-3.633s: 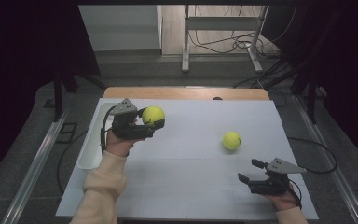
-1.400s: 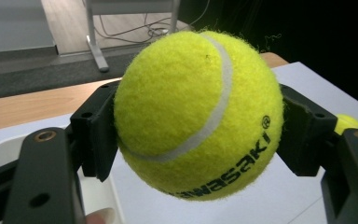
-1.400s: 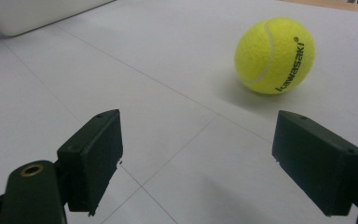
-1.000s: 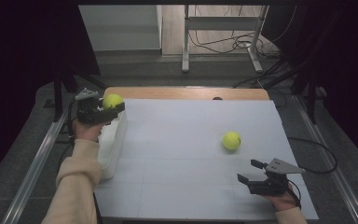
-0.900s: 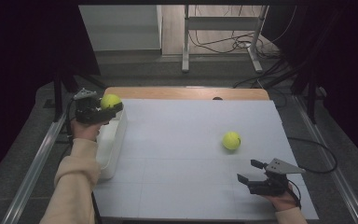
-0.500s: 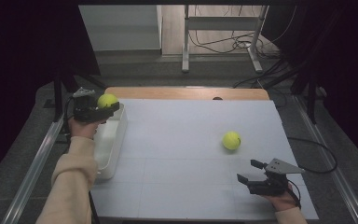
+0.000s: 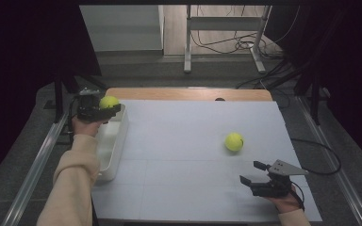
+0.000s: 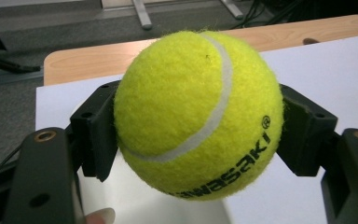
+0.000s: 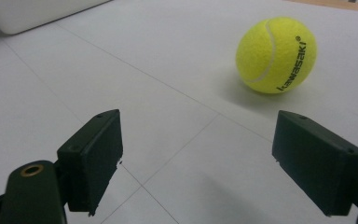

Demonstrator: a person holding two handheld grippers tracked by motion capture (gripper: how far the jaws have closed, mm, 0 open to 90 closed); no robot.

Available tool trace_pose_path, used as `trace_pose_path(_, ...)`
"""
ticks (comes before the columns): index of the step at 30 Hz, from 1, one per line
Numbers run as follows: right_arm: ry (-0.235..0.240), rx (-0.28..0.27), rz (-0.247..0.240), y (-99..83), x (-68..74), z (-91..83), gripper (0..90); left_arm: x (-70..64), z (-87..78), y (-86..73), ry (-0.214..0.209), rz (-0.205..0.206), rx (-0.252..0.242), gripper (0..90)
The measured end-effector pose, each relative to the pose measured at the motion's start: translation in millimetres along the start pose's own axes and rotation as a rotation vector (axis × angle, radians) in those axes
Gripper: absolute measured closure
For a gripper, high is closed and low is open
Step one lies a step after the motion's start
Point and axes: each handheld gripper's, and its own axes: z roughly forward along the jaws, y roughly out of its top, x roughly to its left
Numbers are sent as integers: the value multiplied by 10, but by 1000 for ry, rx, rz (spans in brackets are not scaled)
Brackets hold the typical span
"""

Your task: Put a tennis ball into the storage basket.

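My left gripper clamps a yellow tennis ball between both jaws. I see the white table behind it.

One yellow tennis ball is held above the table's far left corner; a second lies toward the right edge.

Left hand-held gripper clamped, right hand-held gripper spread

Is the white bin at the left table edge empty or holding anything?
Empty, as far as visible: the white bin shows bare inside; the tennis ball is clamped in the left gripper above its far end.
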Motion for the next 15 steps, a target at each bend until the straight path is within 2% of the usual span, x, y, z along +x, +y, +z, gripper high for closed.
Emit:
trace_pose_path(8, 0, 4, -2, 0, -1, 2, 165, 59, 74, -20, 5, -10, 37, 260)
trace_pose_path(15, 0, 7, -4, -1, 0, 4, 165, 72, 138, -34, 11, -2, 74, 260)
